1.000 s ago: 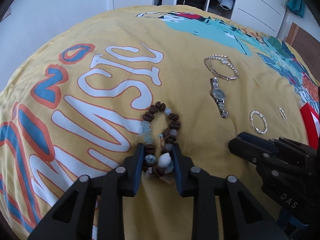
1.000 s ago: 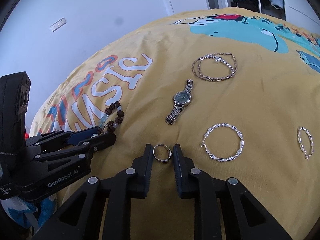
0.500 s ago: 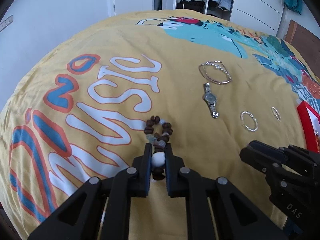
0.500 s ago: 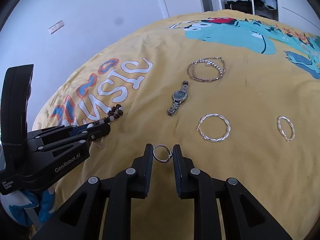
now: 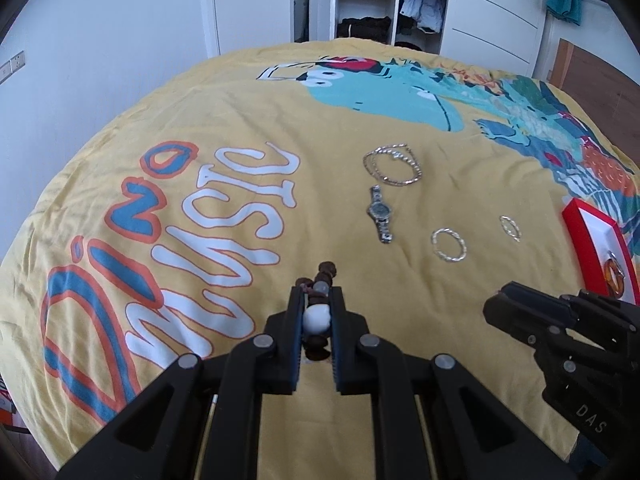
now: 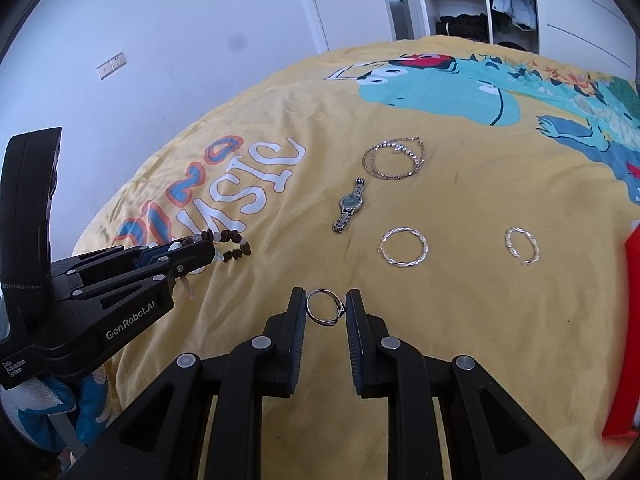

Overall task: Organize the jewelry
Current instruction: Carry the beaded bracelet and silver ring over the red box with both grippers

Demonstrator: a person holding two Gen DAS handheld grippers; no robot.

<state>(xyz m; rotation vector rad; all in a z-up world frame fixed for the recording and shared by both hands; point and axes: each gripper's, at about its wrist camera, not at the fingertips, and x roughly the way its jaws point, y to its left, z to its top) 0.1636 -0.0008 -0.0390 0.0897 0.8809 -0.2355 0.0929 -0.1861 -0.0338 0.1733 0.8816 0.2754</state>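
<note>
- Here, left tongs (image 5: 317, 300) pinch one beaded bracelet (image 5: 318, 318) above the bed (image 5: 240, 128).
- One watch (image 6: 350, 205), one chain bracelet (image 6: 394, 159), two hoop earrings (image 6: 403, 247) lie on the yellow bedspread.
- Right tongs (image 6: 326, 306) pinch one ring (image 6: 325, 307).
- Red box (image 5: 600, 252), wardrobe (image 5: 368, 0) beyond.

— How many hoop earrings (image 6: 404, 247) lie on the bed (image 6: 480, 320)?
— Two twisted silver ones.
— And the rest?
— One watch (image 6: 351, 205), one sparkly chain (image 6: 394, 158), one beaded bracelet (image 5: 318, 312), one ring (image 6: 326, 306), one red box (image 5: 600, 248).
</note>
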